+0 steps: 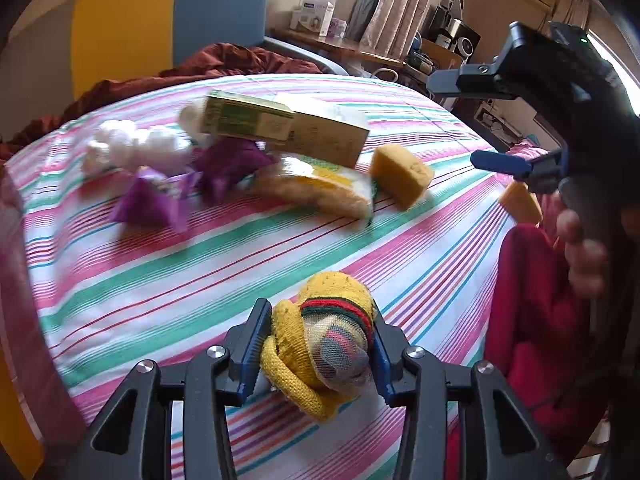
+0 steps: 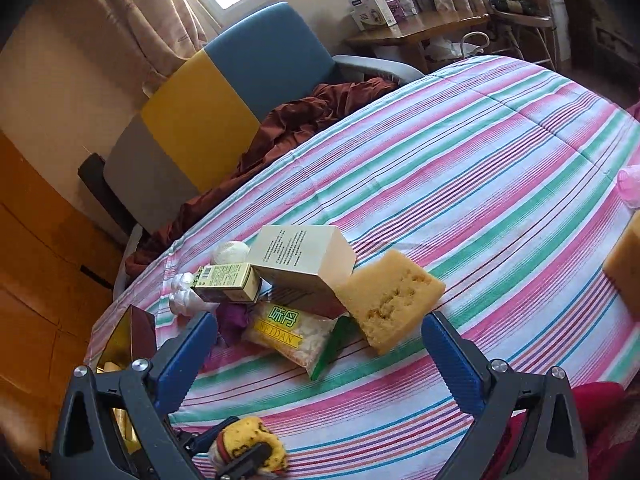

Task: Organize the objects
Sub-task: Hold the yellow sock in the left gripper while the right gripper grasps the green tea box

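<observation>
My left gripper point(image 1: 318, 334) is shut on a rolled yellow sock with red and green stripes point(image 1: 324, 332), just above the striped bedspread point(image 1: 200, 280); the sock also shows at the bottom of the right wrist view point(image 2: 250, 446). My right gripper point(image 2: 320, 340) is open and empty, above the pile; it appears at the right of the left wrist view point(image 1: 460, 120). The pile holds a beige box point(image 2: 300, 256), a small green box point(image 2: 226, 282), a snack packet point(image 2: 288, 334), a yellow sponge point(image 2: 390, 298), purple wrappers point(image 1: 160, 196) and white cotton point(image 1: 136, 146).
A second sponge point(image 2: 626, 260) lies at the bed's right edge. A brown blanket point(image 2: 280, 128) and a yellow-blue headboard point(image 2: 224, 100) are behind the bed. A wooden desk point(image 2: 416, 28) with boxes stands beyond. A red garment point(image 1: 536, 304) is at the right.
</observation>
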